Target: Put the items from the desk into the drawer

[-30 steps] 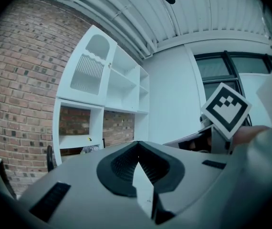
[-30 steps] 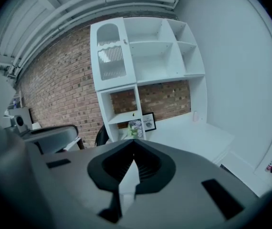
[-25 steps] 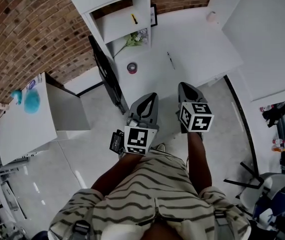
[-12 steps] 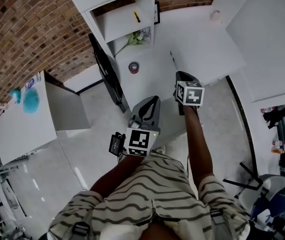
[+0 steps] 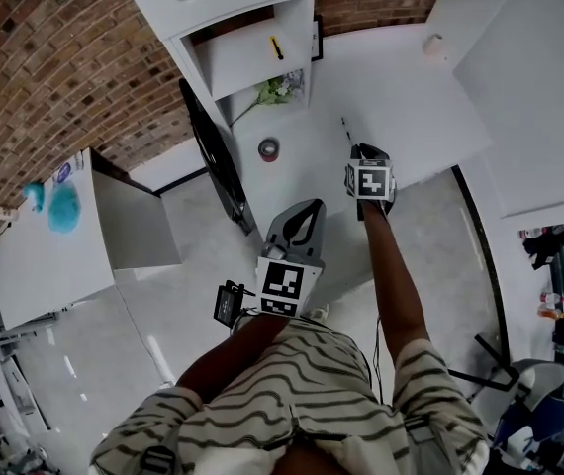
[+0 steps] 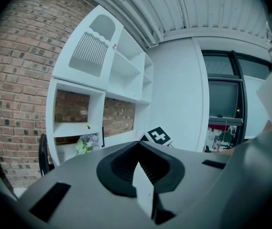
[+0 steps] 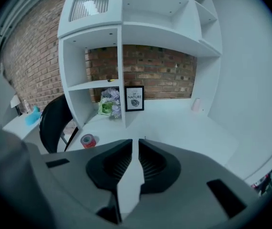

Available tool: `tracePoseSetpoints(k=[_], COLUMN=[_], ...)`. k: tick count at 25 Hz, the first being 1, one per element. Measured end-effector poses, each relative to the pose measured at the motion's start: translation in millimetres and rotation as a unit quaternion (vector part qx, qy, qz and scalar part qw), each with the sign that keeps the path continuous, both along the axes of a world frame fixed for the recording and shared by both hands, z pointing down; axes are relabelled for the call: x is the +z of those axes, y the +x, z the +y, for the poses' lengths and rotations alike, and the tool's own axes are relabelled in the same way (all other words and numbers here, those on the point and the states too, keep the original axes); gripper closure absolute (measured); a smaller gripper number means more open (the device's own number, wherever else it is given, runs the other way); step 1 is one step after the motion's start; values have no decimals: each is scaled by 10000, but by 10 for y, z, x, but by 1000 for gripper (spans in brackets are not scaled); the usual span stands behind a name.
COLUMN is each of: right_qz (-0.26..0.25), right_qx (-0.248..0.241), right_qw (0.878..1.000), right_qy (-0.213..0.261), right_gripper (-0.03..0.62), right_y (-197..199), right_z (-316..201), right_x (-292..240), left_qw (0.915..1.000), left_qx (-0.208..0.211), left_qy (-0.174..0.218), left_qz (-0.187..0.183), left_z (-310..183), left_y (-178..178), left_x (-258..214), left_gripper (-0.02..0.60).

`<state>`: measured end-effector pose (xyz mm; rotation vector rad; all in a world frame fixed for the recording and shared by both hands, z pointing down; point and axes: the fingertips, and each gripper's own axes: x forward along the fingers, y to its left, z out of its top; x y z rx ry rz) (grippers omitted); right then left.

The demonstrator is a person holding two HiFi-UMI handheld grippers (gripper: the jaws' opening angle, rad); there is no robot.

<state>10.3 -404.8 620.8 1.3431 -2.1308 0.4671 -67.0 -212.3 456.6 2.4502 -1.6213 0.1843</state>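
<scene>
Black pen (image 5: 343,127), long axis near-to-far, just beyond right tool (image 5: 369,158), narrowly parted, empty; left tool (image 5: 300,216), closed, nearer.

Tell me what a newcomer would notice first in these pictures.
The red tape roll stands out, alone on the white desk near the black chair. The right claw reaches over the desk's front edge just short of a pen, while the left claw hangs back above the floor. A rough brick wall fills the upper left.
</scene>
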Motion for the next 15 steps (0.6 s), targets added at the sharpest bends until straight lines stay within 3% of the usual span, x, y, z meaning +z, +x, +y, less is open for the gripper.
tracePoseSetpoints(k=[2, 15], right_qz=[37, 334], right_qx=[-15, -351], right_qw=[10000, 9984], right_qy=[-80, -285], right_gripper=[540, 517], right_y=[-5, -104], right_z=[-100, -546], right_x=[118, 680], left_qw=[10000, 9997], left_qx=[0, 150], left_qy=[-37, -196], left_qz=[-1, 5], left_z=[-65, -247], left_y=[-3, 21], left_x=[18, 137], left_gripper=[577, 577])
